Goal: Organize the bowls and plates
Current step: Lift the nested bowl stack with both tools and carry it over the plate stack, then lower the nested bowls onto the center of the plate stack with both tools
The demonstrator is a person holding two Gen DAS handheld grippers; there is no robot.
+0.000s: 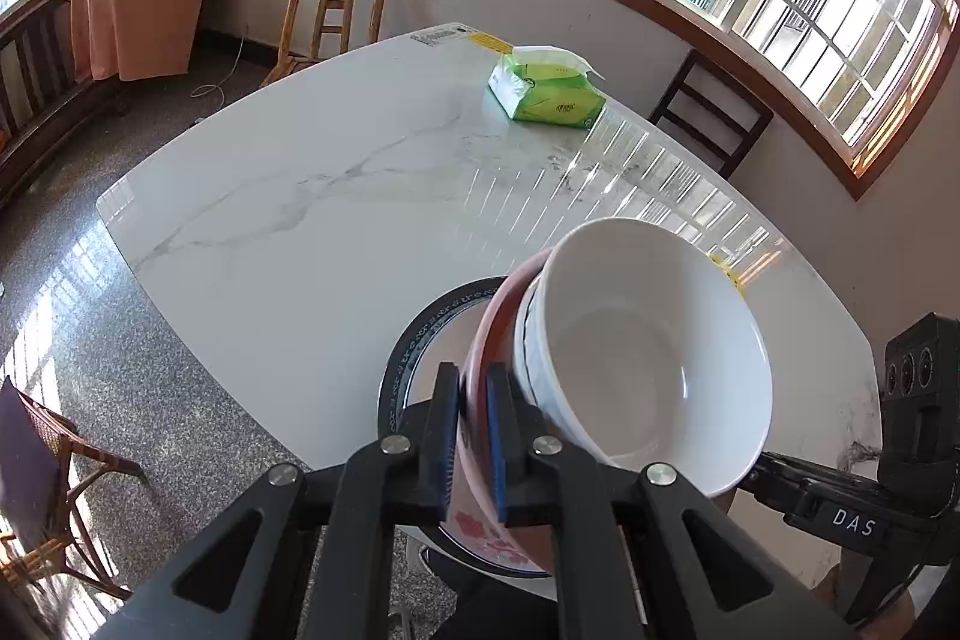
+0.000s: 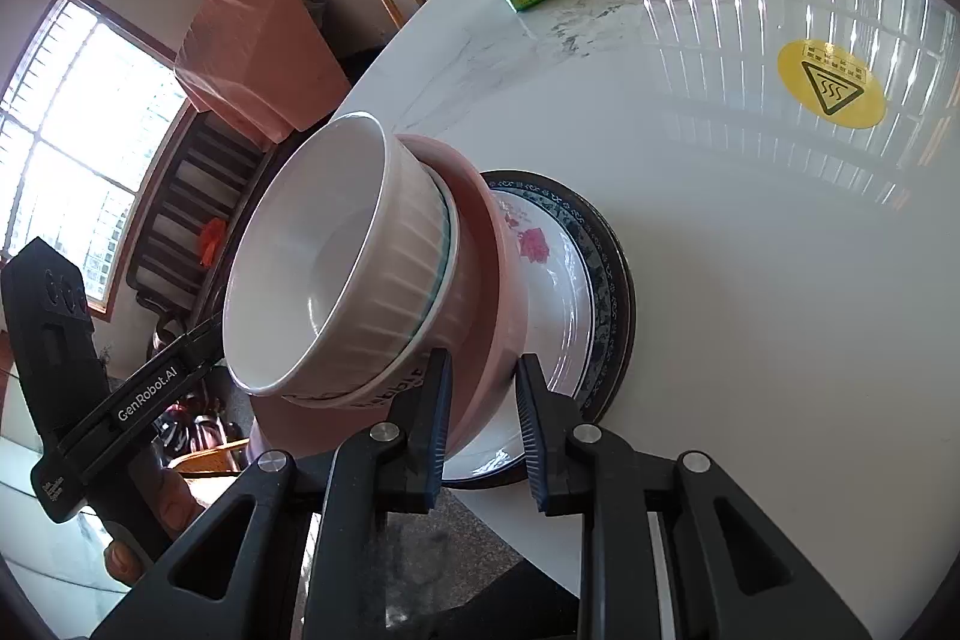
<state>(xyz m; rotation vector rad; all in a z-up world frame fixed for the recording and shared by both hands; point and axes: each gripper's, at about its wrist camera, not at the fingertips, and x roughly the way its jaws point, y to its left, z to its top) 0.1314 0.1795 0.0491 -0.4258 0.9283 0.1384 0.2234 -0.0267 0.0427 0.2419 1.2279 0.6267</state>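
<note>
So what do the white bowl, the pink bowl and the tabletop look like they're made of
White bowl: glazed ceramic or porcelain by its look, with a glossy sheen and ribbed outer wall. Pink bowl: likely glazed ceramic too, smooth with a softer shine. Tabletop: polished marble or marble-look slab, grey-veined and mirroring the window bars.
</note>
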